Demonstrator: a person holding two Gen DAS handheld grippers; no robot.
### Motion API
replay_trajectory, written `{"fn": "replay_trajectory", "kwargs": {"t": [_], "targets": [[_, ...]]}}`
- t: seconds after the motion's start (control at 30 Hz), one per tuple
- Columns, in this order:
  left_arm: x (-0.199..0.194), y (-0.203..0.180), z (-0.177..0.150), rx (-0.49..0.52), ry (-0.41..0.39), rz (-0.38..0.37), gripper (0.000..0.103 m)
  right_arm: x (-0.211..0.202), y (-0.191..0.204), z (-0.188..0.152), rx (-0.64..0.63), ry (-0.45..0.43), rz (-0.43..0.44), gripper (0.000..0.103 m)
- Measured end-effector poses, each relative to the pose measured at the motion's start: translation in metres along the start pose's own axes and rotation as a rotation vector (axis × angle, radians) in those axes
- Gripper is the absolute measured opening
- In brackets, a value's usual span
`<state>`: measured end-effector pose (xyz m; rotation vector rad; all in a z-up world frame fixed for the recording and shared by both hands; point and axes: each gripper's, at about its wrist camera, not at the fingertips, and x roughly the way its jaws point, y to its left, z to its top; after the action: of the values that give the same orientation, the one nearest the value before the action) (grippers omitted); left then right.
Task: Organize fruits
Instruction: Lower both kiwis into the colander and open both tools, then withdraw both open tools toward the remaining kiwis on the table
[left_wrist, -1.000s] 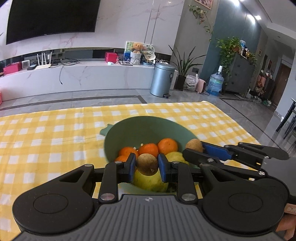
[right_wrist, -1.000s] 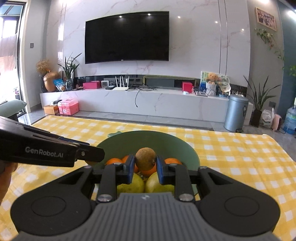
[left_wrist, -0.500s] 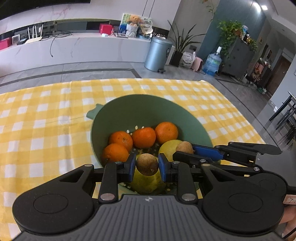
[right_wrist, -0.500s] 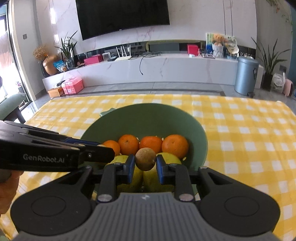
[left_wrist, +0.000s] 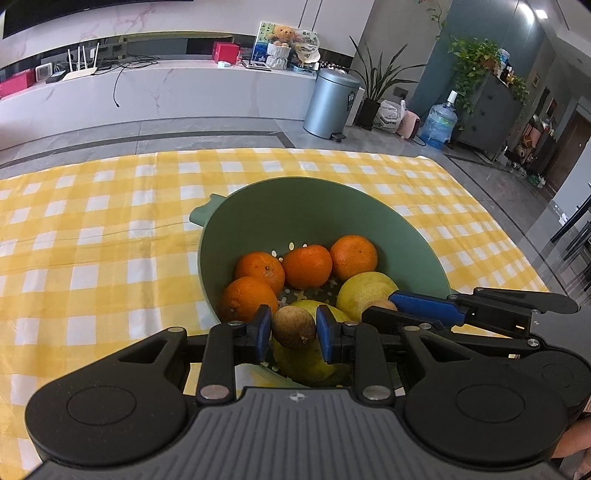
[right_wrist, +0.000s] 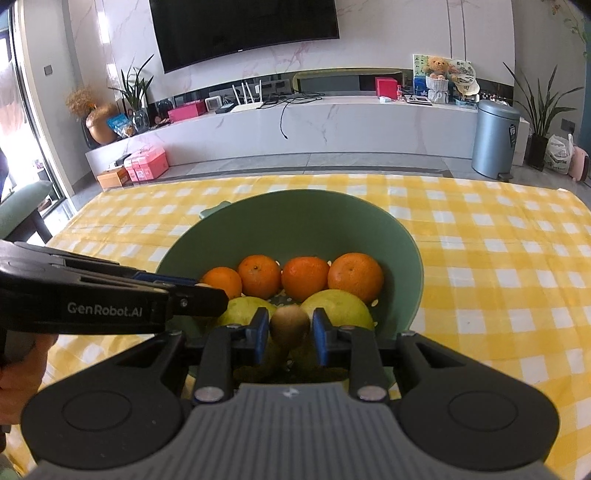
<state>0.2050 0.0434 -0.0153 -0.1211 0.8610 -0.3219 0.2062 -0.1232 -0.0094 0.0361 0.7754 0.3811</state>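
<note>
We are looking over a table covered in a yellow checked cloth (left_wrist: 110, 229), and on it is sitting a green colander bowl (left_wrist: 306, 206) with holes in its floor. Inside it are lying two pale yellow-green fruits (right_wrist: 336, 306), side by side at the near part of the bowl, and behind them four oranges (right_wrist: 354, 275) are lining up along the far part of the floor, touching one another. We are holding the left gripper (left_wrist: 293, 330) over the near rim of the bowl, its blue pads closed tight on a small brown fruit (left_wrist: 294, 327), which is hanging just above one of the yellow-green fruits. We are holding the right gripper (right_wrist: 288, 330) beside it, also over the near rim, its pads clamped on a second small brown fruit (right_wrist: 289, 325) above the gap between the two yellow-green fruits. The two grippers are sitting close together, each reaching into the other's view.
</note>
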Motion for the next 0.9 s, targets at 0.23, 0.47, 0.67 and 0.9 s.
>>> {"fn": "replay_trajectory", "kwargs": {"t": [0.23,0.47,0.67,0.9], "targets": [[-0.005,0.001,0.0,-0.005,-0.026,-0.011,0.046,-0.004,-0.003,-0.002,0.014,-0.028,-0.003,0.023],[-0.02,-0.001,0.001,-0.005,-0.079,-0.037,0.063,-0.013,-0.007,-0.004,0.055,-0.077,0.013,0.028],[-0.04,-0.002,-0.002,-0.004,-0.121,-0.037,0.066,-0.028,-0.003,-0.013,0.062,-0.136,0.01,0.034],[-0.063,0.0,-0.014,0.007,-0.09,-0.015,0.066,-0.051,0.02,-0.031,-0.004,-0.209,0.01,0.034]]}}
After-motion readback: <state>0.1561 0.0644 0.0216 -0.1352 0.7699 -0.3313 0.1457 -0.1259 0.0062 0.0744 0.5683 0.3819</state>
